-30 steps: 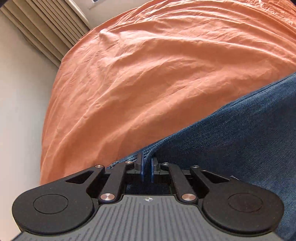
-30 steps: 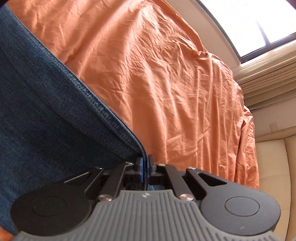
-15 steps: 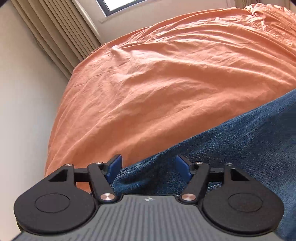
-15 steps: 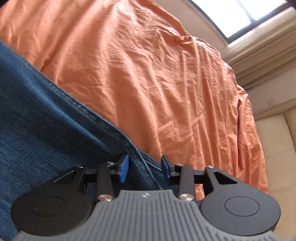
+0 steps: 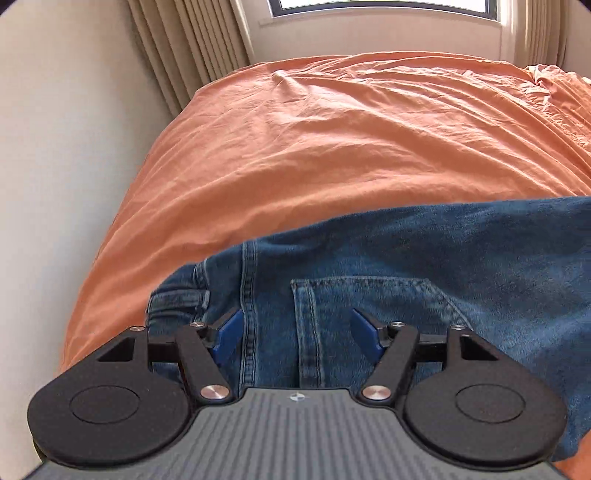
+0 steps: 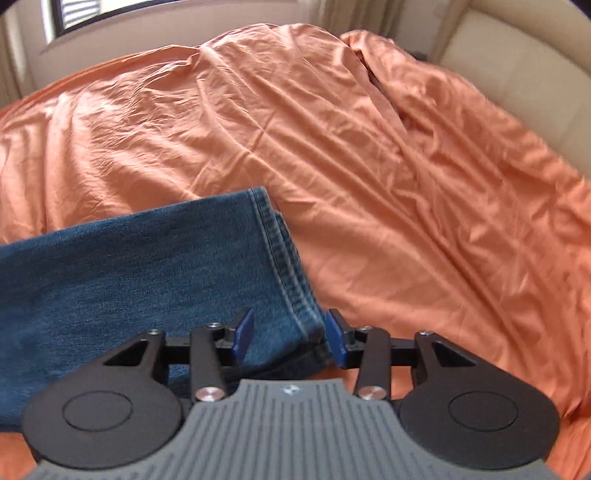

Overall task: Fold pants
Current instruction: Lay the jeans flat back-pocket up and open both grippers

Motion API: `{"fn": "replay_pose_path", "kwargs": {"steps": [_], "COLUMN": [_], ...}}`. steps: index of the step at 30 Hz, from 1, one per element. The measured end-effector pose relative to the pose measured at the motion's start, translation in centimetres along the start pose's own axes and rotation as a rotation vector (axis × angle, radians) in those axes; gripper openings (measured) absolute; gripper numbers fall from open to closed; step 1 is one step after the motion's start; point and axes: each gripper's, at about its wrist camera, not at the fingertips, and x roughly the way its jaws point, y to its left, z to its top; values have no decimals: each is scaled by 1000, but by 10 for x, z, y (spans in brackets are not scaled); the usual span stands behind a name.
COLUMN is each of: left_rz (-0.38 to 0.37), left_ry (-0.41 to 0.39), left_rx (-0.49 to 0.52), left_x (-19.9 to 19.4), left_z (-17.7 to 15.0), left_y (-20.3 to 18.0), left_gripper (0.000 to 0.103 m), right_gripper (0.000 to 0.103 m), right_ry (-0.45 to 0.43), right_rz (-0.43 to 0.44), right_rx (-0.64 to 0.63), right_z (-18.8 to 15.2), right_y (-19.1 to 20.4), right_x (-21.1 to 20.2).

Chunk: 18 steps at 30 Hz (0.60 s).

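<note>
Blue denim pants (image 5: 424,266) lie flat on an orange bed sheet (image 5: 351,140). In the left wrist view I see the waistband end with a back pocket (image 5: 369,299) and a belt loop. My left gripper (image 5: 295,332) is open, above the waist near the pocket, holding nothing. In the right wrist view the hem end of the stacked pant legs (image 6: 280,254) lies on the sheet (image 6: 406,184). My right gripper (image 6: 290,338) is open, its blue fingers either side of the hem corner, holding nothing.
A wall (image 5: 55,184) and beige curtains (image 5: 192,48) border the bed on the left, with a window (image 5: 384,5) behind. A cream padded headboard (image 6: 517,62) stands at the right. The sheet is wrinkled and bunched near the headboard.
Both grippers were shut on the denim edges, then opened and let go. Both have since pulled back and lifted, so more of the pants and the bed shows.
</note>
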Motion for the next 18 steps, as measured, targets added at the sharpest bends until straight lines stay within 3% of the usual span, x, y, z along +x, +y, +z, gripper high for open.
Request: {"fn": "replay_pose_path", "kwargs": {"steps": [4,7,9,11,14,15,18], "left_rz": [27,40,47,57,55,55,51], "left_ry": [59,79,87,92,93,91,84], "left_rx": [-30,-46,-53,-42,-43,-36,-24], "left_x": [6,8,9,9,10,10,14], "left_z": [-18,-27,-31,-31,-30,-30,-32], "left_y": [8,13,11,8,7,6,4], "left_gripper": [75,75,75,75,74,75,75], "right_gripper": [29,28,12,1,0,0,0], "right_ry": [-4,-16,-12,-32,-214,-236,-172], "right_rz": [80,130,140,146,155,153,115], "right_rx": [231,336,385,373,184,181,183], "right_z": [-15,-16,-15,-11,1,3,-3], "right_y": [-27,-35,-37,-34,-17,-19,-34], "right_x": [17,29,37,34,-12,-23,-16]}}
